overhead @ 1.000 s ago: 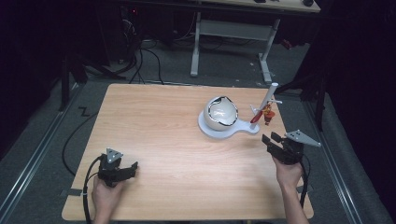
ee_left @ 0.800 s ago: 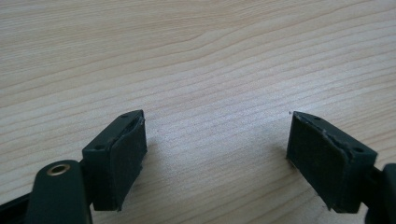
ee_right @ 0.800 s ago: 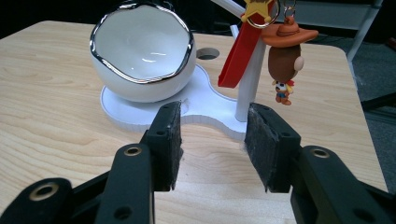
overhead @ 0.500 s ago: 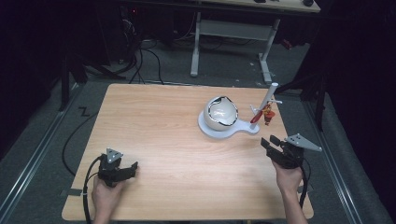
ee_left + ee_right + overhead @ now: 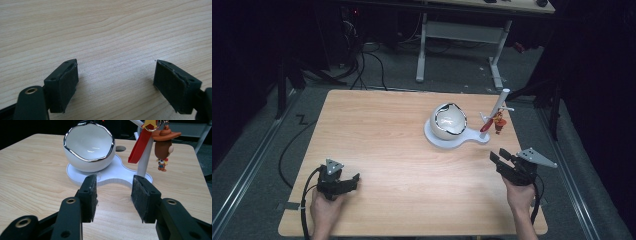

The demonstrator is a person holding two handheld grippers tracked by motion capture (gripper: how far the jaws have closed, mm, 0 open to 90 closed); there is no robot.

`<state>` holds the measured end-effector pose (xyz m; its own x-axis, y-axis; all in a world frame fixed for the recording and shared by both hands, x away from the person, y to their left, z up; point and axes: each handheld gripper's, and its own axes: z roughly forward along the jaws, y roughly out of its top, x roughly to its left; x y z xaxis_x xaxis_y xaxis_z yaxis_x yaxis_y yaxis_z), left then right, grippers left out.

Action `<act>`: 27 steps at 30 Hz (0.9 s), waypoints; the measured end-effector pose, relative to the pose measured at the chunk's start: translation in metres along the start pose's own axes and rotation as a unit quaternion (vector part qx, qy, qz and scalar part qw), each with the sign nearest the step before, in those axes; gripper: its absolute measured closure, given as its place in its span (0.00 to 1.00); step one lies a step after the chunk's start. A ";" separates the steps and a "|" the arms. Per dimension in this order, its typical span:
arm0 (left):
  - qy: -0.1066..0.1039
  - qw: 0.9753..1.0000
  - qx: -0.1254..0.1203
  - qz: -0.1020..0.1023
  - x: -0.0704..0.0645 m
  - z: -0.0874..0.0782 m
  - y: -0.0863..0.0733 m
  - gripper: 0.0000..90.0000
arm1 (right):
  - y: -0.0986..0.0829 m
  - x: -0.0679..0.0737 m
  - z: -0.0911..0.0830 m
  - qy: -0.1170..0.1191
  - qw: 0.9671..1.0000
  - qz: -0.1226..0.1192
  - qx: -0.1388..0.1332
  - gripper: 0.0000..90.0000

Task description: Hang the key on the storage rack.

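Observation:
A white egg-shaped bowl (image 5: 448, 121) (image 5: 88, 147) with a jagged silver rim sits on a flat white base (image 5: 437, 141) (image 5: 113, 173). From that base rises a white post (image 5: 498, 106) (image 5: 143, 160) that carries a red strap (image 5: 138, 147) and a small figure keychain in an orange hat (image 5: 499, 121) (image 5: 163, 146). My right gripper (image 5: 501, 160) (image 5: 113, 196) stands open just in front of the base, nothing between its jaws. At the front left of the table my left gripper (image 5: 352, 181) (image 5: 115, 82) is open over bare wood.
The wooden table (image 5: 377, 135) has open surface across its left and middle. Its right edge runs close beside my right gripper. Beyond the far edge stand a white desk frame (image 5: 462, 35) and cables (image 5: 367, 55) on a dark floor.
My right gripper has drawn slightly back toward the front edge. The left gripper and the bowl stand have not moved.

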<state>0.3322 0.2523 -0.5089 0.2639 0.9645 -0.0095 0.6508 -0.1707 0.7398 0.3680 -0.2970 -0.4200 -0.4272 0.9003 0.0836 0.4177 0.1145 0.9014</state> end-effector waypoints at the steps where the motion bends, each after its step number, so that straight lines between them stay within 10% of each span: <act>1: 0.000 1.000 0.000 0.000 0.000 0.000 0.000 0.23 | -0.001 0.001 -0.001 0.001 1.000 0.001 -0.001 0.62; 27: 0.000 1.000 0.000 0.000 0.000 0.000 0.000 0.23 | -0.028 0.009 0.012 0.012 1.000 0.025 0.010 0.60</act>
<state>0.3322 0.2523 -0.5089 0.2638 0.9645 -0.0097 0.6503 -0.1704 0.7403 0.3624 -0.2874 -0.4499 -0.4250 0.8945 0.1385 0.4544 0.0785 0.8873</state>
